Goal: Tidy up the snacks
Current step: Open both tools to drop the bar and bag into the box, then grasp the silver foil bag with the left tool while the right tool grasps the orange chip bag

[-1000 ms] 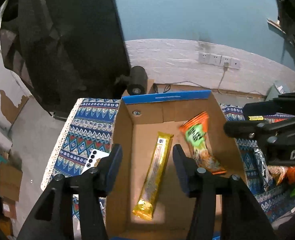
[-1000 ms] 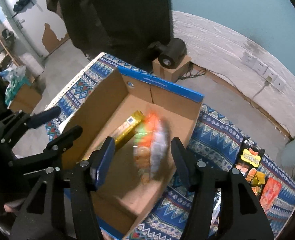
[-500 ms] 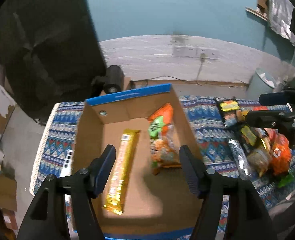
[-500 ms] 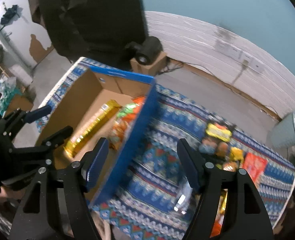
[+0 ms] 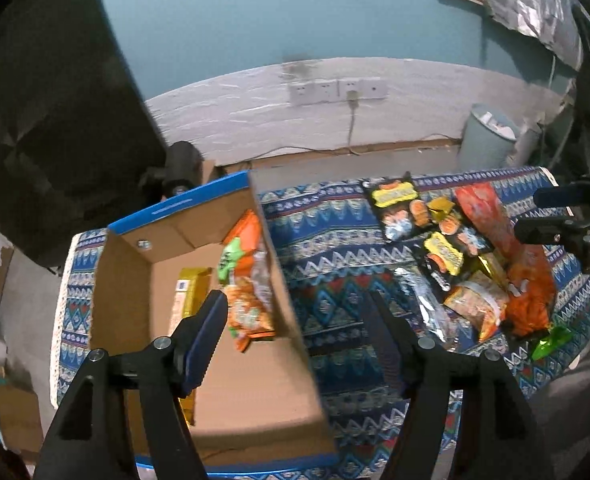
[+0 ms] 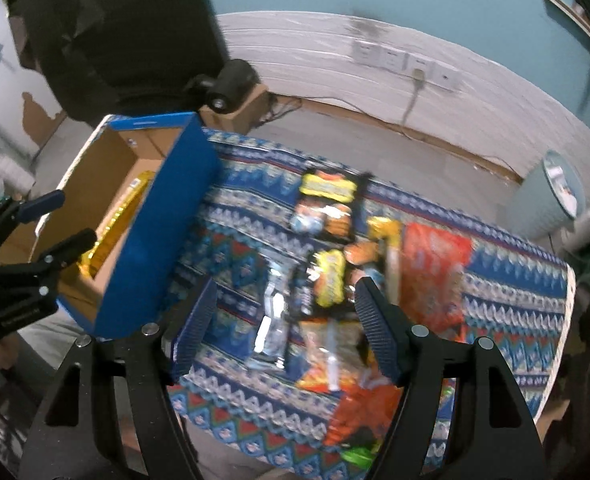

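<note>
An open cardboard box (image 5: 235, 384) with blue outer walls stands on the left of a patterned cloth. A gold bar (image 5: 193, 292) and an orange-green snack bag (image 5: 247, 280) lie inside it. My left gripper (image 5: 293, 308) hangs over the box's right wall, its jaws opening with nothing between them. To the right lies a pile of snacks: black packs (image 6: 327, 204), a clear wrapper (image 6: 273, 312) and a red bag (image 6: 435, 264). My right gripper (image 6: 286, 292) hovers open and empty above that pile. The same gripper (image 5: 543, 214) shows at the right edge of the left wrist view.
The patterned cloth (image 5: 327, 240) covers a low table whose right edge (image 6: 567, 320) is near the pile. Behind it are a pale bin (image 5: 487, 136), wall sockets (image 5: 335, 90) with a cable, and a black cylinder (image 5: 179, 172) on a small carton. A dark mass fills the upper left.
The orange-green bag left the right gripper and now lies in the box beside the gold bar. Both grippers have swung right toward the snack pile, and both pairs of jaws stand wider.
</note>
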Demonstrator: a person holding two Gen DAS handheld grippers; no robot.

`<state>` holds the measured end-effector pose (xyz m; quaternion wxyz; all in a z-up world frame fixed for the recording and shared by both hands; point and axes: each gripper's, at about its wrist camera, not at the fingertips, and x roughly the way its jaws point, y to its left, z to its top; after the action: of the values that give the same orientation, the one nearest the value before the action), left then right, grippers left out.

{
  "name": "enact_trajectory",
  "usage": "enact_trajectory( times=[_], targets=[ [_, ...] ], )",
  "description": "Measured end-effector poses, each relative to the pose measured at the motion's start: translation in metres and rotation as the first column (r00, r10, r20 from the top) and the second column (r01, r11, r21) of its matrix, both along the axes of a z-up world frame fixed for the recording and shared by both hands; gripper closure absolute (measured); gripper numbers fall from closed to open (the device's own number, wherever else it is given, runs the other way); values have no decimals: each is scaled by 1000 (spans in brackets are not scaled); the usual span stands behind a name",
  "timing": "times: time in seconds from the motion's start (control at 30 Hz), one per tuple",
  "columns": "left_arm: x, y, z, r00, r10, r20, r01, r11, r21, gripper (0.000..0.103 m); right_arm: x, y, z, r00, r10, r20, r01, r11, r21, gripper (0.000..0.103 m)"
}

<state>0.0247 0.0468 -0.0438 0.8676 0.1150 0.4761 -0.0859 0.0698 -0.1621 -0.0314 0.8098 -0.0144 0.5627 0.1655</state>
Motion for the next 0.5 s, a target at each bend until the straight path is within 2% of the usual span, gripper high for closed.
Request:
enact_trajectory(
  times=[0.5],
  targets=[
    [-2,-69,-40,987,-85,-140,87,996,9,29,-25,-102,-32,985,-165,-53,165,986,-15,31]
  ],
)
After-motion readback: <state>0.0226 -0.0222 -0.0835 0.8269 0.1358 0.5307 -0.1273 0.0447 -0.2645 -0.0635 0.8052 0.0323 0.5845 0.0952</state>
